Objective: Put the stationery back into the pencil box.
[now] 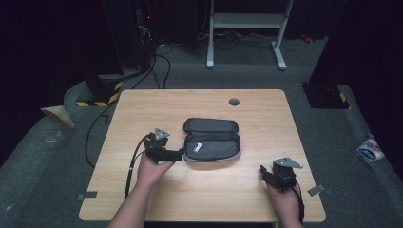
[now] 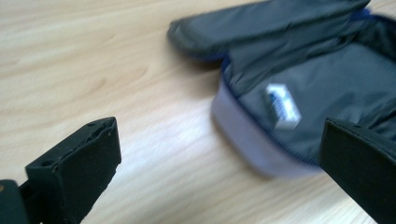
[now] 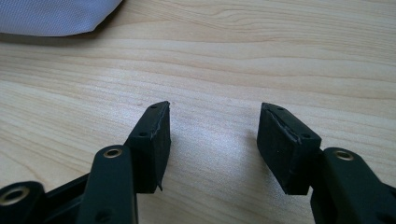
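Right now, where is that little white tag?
The white tag lies inside the open grey pouch at the table's middle in the high view, near its left end, just beyond the left gripper.

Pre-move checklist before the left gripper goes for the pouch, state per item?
1. Pouch unzipped, lid folded back: ok.
2. Left gripper open, jaws wide apart in its own view: ok.
3. Left gripper lined up with the pouch's near-left edge: ok; touching or not, cannot tell.
4. Right gripper open, holding nothing, apart from the pouch: ok.
5. Pouch contents: only a white label visible inside; rest cannot tell.
6. Table around the pouch free of other things: ok.
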`<action>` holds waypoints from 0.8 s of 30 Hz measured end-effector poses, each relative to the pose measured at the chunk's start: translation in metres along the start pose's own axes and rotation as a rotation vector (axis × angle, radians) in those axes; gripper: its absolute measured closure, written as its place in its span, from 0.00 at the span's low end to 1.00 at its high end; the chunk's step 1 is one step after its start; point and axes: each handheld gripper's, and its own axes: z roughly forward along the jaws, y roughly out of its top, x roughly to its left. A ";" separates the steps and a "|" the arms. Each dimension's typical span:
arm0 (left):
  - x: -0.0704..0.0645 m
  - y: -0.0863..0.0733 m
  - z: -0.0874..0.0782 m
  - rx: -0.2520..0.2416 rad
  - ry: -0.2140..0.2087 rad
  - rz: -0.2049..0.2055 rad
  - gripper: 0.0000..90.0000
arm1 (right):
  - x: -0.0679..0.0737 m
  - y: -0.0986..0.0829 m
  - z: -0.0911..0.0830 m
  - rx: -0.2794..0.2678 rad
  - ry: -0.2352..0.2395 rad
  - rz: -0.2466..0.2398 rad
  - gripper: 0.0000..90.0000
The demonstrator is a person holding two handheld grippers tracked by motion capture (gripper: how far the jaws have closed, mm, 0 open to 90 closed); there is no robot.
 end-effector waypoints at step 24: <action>0.044 -0.091 -0.025 0.101 0.048 0.050 0.00 | 0.000 0.000 0.000 -0.002 -0.001 -0.002 0.49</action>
